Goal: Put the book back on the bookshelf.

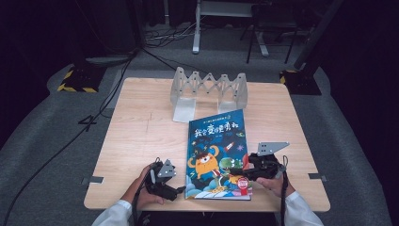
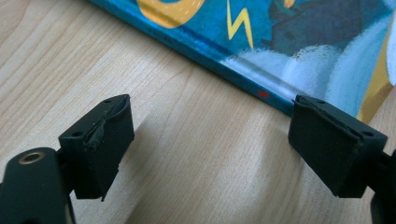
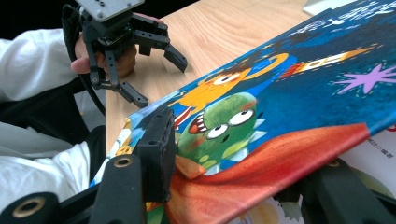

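**Book: cover caught at its right edge**

Book [image 1: 217, 153] lies flat near the front edge of the surface [image 1: 141, 127], slightly right of centre, spine to the left. Its hard cover looks stiff, glossy and probably slippery; the pages beneath are thin and would crease. The best hold is the cover's free edge, where the right tongs [image 3: 233, 182] are clamped on it, one jaw above and one below, lifting it off the pages. The left tongs [image 2: 210, 140] stand wide open with nothing between them, just beside the spine. A folding rack [image 1: 209, 92] stands near the back edge, well apart from the book. Nothing blocks the cover's swing.
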